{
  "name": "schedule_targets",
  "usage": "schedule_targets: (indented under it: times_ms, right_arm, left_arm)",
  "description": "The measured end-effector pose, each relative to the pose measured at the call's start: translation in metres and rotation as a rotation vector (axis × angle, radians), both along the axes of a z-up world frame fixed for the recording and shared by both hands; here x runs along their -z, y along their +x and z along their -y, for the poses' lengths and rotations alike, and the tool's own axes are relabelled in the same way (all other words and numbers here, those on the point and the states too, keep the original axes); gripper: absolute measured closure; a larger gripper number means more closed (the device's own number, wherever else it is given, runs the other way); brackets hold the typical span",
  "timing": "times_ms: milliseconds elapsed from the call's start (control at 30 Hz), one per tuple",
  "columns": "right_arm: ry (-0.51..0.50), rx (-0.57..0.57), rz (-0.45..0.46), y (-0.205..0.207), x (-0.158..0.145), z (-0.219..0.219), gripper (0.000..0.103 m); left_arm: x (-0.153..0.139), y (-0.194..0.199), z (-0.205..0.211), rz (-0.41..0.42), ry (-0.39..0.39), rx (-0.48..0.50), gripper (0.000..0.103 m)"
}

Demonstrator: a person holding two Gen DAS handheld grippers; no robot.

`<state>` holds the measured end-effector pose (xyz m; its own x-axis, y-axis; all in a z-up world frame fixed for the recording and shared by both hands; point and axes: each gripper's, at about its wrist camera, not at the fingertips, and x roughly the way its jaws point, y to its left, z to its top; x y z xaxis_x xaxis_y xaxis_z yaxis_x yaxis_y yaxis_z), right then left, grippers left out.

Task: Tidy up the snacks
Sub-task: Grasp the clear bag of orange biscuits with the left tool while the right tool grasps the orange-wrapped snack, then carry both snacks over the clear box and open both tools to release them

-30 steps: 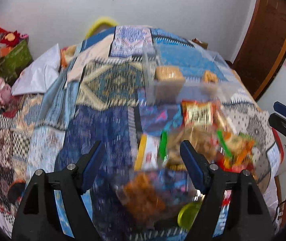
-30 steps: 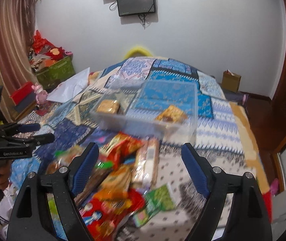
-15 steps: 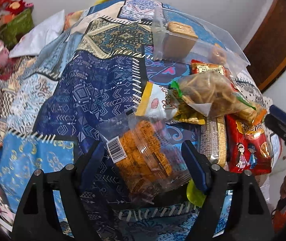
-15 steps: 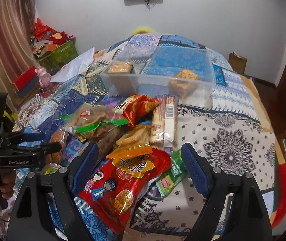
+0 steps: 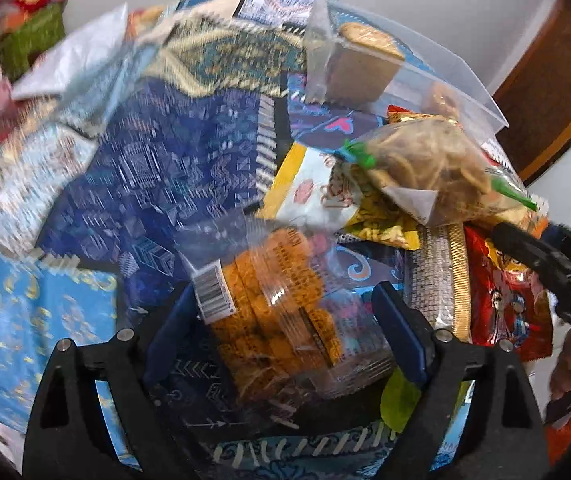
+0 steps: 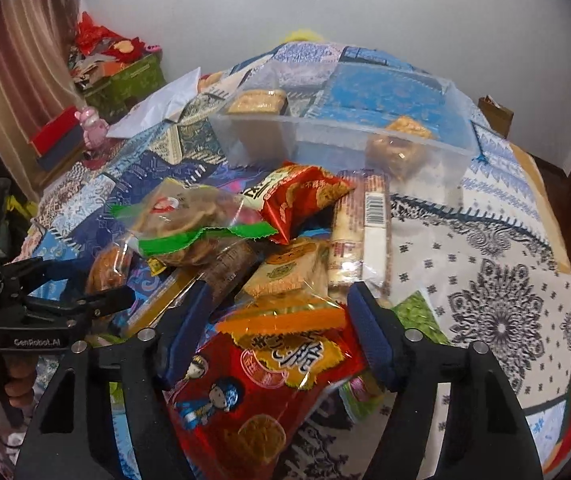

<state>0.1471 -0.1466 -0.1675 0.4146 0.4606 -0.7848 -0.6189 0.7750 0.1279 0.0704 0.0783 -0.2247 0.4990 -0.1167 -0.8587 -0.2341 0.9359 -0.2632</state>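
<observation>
A pile of snack packs lies on a patchwork cloth. My left gripper [image 5: 285,304] is open, its jaws on either side of a clear pack of orange crackers [image 5: 273,300]. My right gripper [image 6: 277,312] is open over a red cartoon snack bag [image 6: 253,392]. A clear plastic bin [image 6: 341,140] behind the pile holds a biscuit block [image 6: 259,102] and a small brown snack [image 6: 399,146]. A clear bag of round chips [image 5: 425,164] with green seals tops the pile; it also shows in the right wrist view [image 6: 189,216]. The left gripper shows in the right wrist view [image 6: 85,292].
Other packs in the pile: a red bag [image 6: 305,200], a long wafer pack [image 6: 361,232], a green packet [image 6: 417,312]. A green box [image 6: 125,84] and a pink toy [image 6: 93,124] stand at the left. A brown door [image 5: 549,92] is at the right.
Both grippers have dropped and moved closer to the pile. The left one now straddles the orange cracker pack; the right one hangs over the red bag.
</observation>
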Motion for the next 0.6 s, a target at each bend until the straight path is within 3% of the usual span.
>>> schedule_targets:
  times_ms: [33,200,267,367,467,600]
  right_arm:
    - [0.000,0.000,-0.012,0.001,0.002,-0.001,0.052]
    - [0.014,0.015,-0.008,0.003,0.003,0.003,0.055]
    - [0.012,0.023,0.002,0.005,0.001,0.005,0.058]
    - [0.033,0.030,0.002,0.006,-0.002,0.010,0.060]
    - [0.059,0.040,-0.002,0.006,-0.006,0.017,0.061]
    - [0.087,0.054,0.015,0.006,-0.017,0.024,0.062]
  left_arm:
    - [0.002,0.000,-0.001,0.001,-0.009,-0.004,0.014]
    - [0.000,0.000,-0.001,0.020,-0.005,-0.003,0.020]
    - [-0.002,-0.001,-0.002,0.029,-0.004,-0.002,0.031]
    - [-0.006,-0.004,-0.008,0.041,-0.021,-0.017,0.040]
    - [-0.011,-0.009,-0.014,0.053,-0.027,-0.035,0.043]
    - [-0.030,-0.015,-0.016,0.104,0.029,-0.039,0.043]
